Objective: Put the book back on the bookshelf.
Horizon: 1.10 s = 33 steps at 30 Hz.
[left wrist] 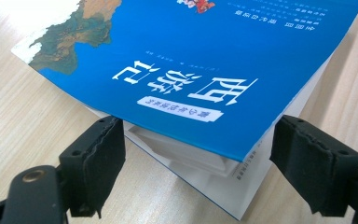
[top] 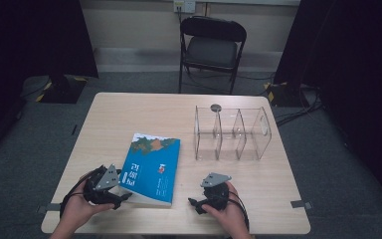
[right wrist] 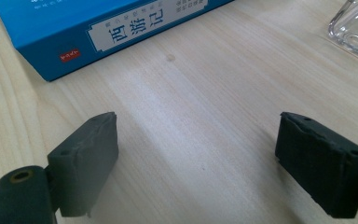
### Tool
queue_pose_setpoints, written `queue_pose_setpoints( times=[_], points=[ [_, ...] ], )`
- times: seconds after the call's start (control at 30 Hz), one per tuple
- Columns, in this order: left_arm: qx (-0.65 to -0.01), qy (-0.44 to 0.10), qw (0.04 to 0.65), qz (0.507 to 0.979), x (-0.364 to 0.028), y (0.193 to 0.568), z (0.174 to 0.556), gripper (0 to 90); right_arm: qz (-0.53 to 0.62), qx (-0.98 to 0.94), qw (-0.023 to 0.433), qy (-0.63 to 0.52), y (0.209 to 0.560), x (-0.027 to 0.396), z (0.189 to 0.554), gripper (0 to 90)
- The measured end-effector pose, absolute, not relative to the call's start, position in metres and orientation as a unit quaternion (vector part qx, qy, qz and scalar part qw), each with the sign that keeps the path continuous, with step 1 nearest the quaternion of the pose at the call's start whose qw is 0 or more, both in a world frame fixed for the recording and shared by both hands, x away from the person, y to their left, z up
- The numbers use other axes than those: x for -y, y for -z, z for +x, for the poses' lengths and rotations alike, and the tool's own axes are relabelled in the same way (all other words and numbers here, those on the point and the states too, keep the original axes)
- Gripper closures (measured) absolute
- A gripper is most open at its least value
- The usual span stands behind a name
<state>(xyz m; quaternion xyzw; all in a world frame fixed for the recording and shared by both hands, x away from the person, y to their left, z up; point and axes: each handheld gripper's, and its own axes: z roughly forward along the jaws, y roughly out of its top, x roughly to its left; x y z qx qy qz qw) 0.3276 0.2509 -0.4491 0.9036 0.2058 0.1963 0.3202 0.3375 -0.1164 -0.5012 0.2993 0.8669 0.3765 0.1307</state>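
My left tool (top: 122,195) has its jaws spread wide, one on each side of the near corner of the blue book (top: 151,168), and in the left gripper view that corner pokes into the gap between the pads without either pad clearly touching it. The book's front cover (left wrist: 200,60) is bowed upward there, lifted off the white page block beneath it, so I see the stacked pages under the cover's edge. The book itself lies flat on the desk (top: 129,112), stretching away from my left tool and slightly tilted, with its far end showing a green and brown picture. My right tool (top: 195,204) is also spread open, gripping nothing, with bare desk wood between its jaws in the right gripper view. It sits just off the book's near right corner, close beside it but apart, its jaws pointing toward the book's spine (right wrist: 135,28), where I read a white label strip with dark characters. Beyond my right tool, farther out on the desk, stands a clear plastic divided organizer (top: 231,133), well apart from the book, with a small round grey disc (top: 215,107) at its far left corner.
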Motion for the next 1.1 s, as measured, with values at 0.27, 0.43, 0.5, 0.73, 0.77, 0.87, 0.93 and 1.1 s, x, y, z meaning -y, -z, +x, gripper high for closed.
queue_pose_setpoints(
  times=[0.27, 0.43, 0.5, 0.73, 0.77, 0.87, 0.93, 1.1],
  points=[
    [-0.224, -0.184, 0.324, 0.9, -0.251, 0.452, 0.328, 17.8, 0.299, -0.867, 0.131, -0.377, 0.501, 0.116, 0.337, 12.6],
    [-0.229, -0.177, 0.329, 0.899, -0.253, 0.453, 0.329, 17.4, 0.3, -0.867, 0.132, -0.376, 0.501, 0.116, 0.337, 12.6],
    [-0.234, -0.177, 0.325, 0.899, -0.254, 0.452, 0.329, 17.5, 0.301, -0.867, 0.133, -0.375, 0.501, 0.116, 0.337, 12.6],
    [-0.243, -0.166, 0.335, 0.895, -0.255, 0.454, 0.33, 17.4, 0.305, -0.868, 0.127, -0.371, 0.497, 0.109, 0.333, 14.3],
    [-0.244, -0.169, 0.339, 0.893, -0.254, 0.455, 0.33, 17.4, 0.306, -0.867, 0.125, -0.373, 0.495, 0.107, 0.332, 14.4],
    [-0.245, -0.166, 0.335, 0.894, -0.255, 0.454, 0.33, 17.5, 0.292, -0.869, 0.121, -0.382, 0.488, 0.099, 0.328, 14.7],
    [-0.247, -0.164, 0.334, 0.895, -0.254, 0.453, 0.33, 17.6, 0.291, -0.868, 0.108, -0.388, 0.485, 0.096, 0.327, 14.8],
    [-0.256, -0.159, 0.34, 0.891, -0.254, 0.453, 0.33, 17.8, 0.292, -0.864, 0.091, -0.399, 0.48, 0.089, 0.327, 15.2]
  ],
)
